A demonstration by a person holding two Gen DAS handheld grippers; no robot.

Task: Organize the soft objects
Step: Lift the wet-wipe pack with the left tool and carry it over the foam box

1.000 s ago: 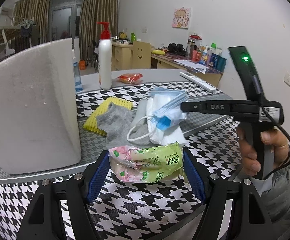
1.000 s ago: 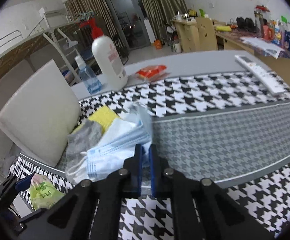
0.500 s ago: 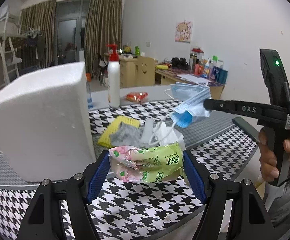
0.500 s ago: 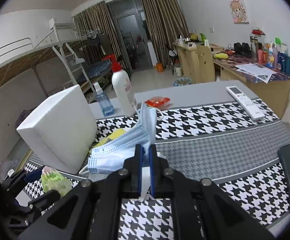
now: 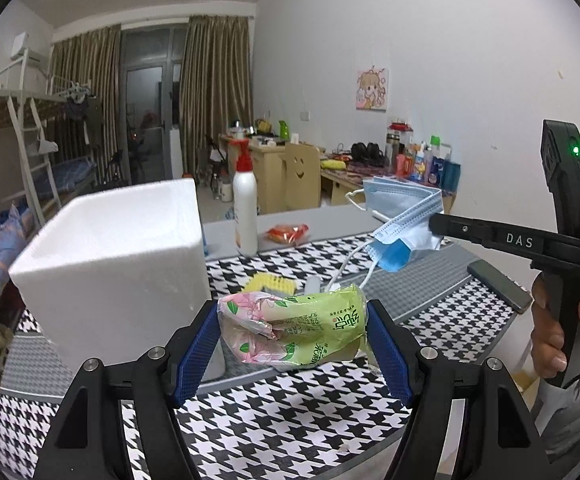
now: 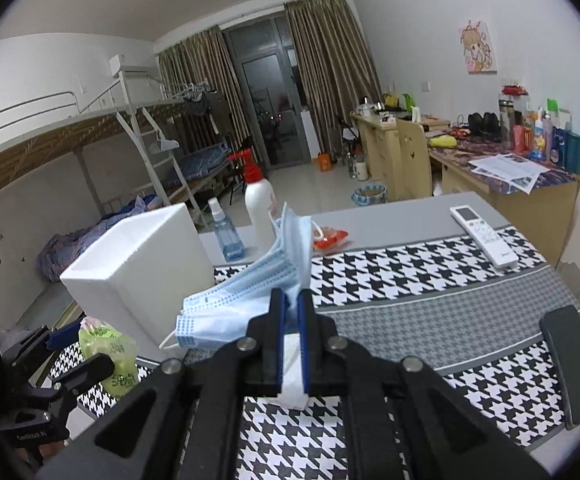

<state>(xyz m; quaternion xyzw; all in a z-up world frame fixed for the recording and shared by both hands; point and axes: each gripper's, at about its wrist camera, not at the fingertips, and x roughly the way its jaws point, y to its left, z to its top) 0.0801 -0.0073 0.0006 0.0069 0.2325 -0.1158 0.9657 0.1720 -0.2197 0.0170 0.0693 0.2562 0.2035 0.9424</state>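
Your counter (image 5: pixel 298 420) wears a black-and-white houndstooth cloth, with a curtained glass door and a bunk bed behind it. From the left wrist view, your left gripper (image 5: pixel 292 340) has its jaws clamped on a green and pink tissue pack (image 5: pixel 290 332), carried clear above the cloth. A white foam box (image 5: pixel 110 260) stands just to the pack's left, and a white pump bottle (image 5: pixel 245 208) stands beyond it. Behind the pack, a yellow sponge (image 5: pixel 268 282) peeks out on the counter. At the right, your hand (image 5: pixel 558 332) grips the right gripper's handle, and blue face masks (image 5: pixel 404 222) hang from its tip in the air.

From the right wrist view, your right gripper (image 6: pixel 290 312) has its jaws pinched tight on the stack of face masks (image 6: pixel 246 292), which fans out to the left above the counter (image 6: pixel 430 300). The foam box (image 6: pixel 138 272) sits behind the masks; the tissue pack (image 6: pixel 110 352) shows low on the left, held in the left gripper (image 6: pixel 86 356). A white remote (image 6: pixel 484 236) lies far right, well apart from everything else.
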